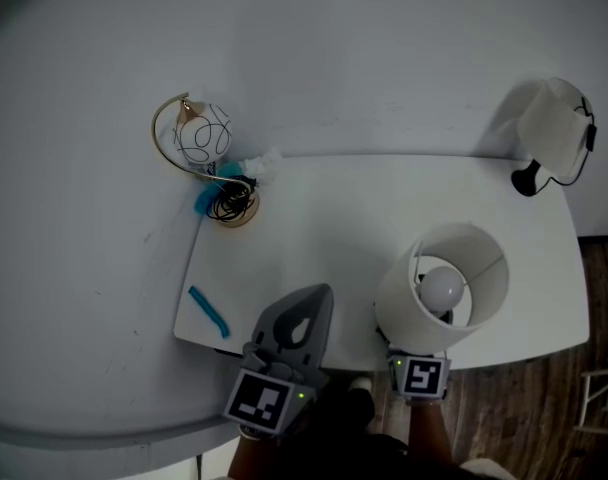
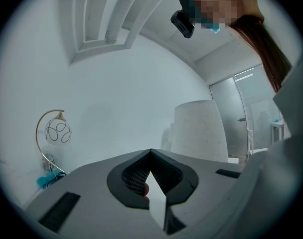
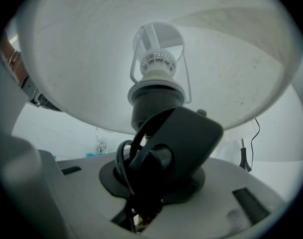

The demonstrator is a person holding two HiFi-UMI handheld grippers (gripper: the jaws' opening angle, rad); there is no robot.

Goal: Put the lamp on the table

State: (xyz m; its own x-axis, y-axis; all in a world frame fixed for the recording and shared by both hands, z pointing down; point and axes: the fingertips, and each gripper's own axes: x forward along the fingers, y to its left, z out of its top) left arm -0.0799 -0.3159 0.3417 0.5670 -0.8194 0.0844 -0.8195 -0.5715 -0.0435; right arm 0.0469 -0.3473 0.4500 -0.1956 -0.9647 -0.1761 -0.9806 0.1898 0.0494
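Right gripper (image 1: 421, 375) holds lamp (image 1: 446, 286) over table's (image 1: 314, 230) near edge.

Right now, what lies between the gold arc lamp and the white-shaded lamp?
Only bare tabletop separates gold arc lamp and white-shaded lamp, per the head view.

Shade on the lamp (image 1: 404, 303) looks like off-white cloth or paper to me, matt and faintly speckled. Its bulb (image 1: 442, 288) is frosted white, the base (image 3: 176, 138) is matt black plastic, and the cord (image 3: 122, 163) is smooth black rubber. The table (image 1: 334, 208) is smooth matt white, the floor (image 1: 544, 408) dark wood planks. The little lamp (image 1: 202, 138) has a shiny gold metal arc and thin black wire. My left gripper (image 2: 150, 152) is matt grey plastic with ribbed black pads (image 2: 133, 177).
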